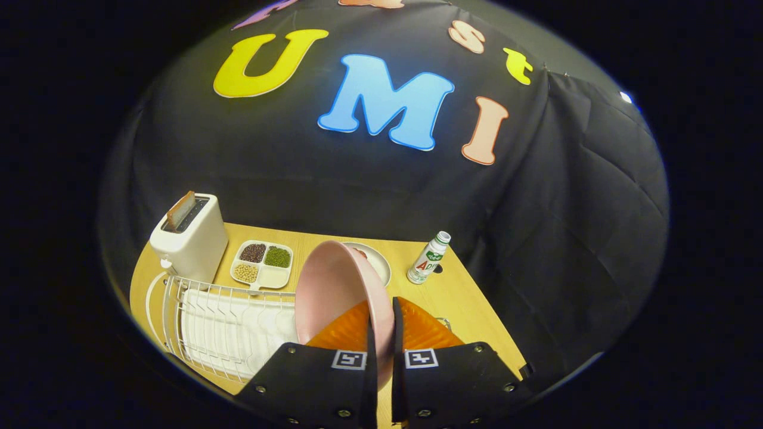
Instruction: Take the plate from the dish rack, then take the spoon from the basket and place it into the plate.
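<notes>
**Lifting plate clear of rack — spoon step not yet begun**

Gripping the pink plate (334, 286) by its rim, the gripper (381, 333) has its fingers narrowed onto the edge, one each side, so the plate stands on edge and tilted, face turned toward the rack side. That hold fits how plates sit in a rack: upright, w/ only the rim reachable. Plate looks raised above the white wire dish rack (220, 322), just beside the fingers, not resting in its slots as far as I can tell.

An orange ribbed item (423, 328), poss. the basket, lies just under and beyond the fingers; can't confirm, and the spoon isn't made out.

Room: light wood surface (453, 292) has a bare patch between the orange item and the bottle (428, 257), probably the best spot to lay the plate flat. Beyond the plate: a white dish (377, 257), a divided tray of beans (263, 264), and a toaster (189, 238) w/ a slice in it, behind the rack. Surface's far corner ends near the bottle; black cloth wall right after, so little margin there.

Risk, my judgement: tilted plate could clip the rack wires or the white dish when swung down.
</notes>
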Motion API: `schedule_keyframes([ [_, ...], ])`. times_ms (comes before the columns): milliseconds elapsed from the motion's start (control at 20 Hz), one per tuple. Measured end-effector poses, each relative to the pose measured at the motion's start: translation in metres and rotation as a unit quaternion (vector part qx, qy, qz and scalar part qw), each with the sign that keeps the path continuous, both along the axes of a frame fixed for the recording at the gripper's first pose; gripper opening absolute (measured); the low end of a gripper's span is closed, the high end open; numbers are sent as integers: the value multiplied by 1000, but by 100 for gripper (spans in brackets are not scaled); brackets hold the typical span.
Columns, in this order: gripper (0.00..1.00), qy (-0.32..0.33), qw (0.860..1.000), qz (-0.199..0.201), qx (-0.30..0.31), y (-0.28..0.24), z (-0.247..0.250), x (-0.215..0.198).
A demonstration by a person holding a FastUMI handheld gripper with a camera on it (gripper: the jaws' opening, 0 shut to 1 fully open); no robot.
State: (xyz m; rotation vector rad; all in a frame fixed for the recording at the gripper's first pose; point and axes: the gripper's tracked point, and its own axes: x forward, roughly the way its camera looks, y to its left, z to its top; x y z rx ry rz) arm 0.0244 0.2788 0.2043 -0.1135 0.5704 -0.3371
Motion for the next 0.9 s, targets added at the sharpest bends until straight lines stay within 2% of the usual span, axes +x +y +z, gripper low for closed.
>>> schedule_keyframes([
  [300,9,-1,1000,-3,18,-63,13,-38],
  [450,9,-5,999,13,31,-86,13,-55],
  [750,9,0,995,40,93,-125,-10,-94],
  [900,9,3,994,57,95,-146,-25,-112],
])
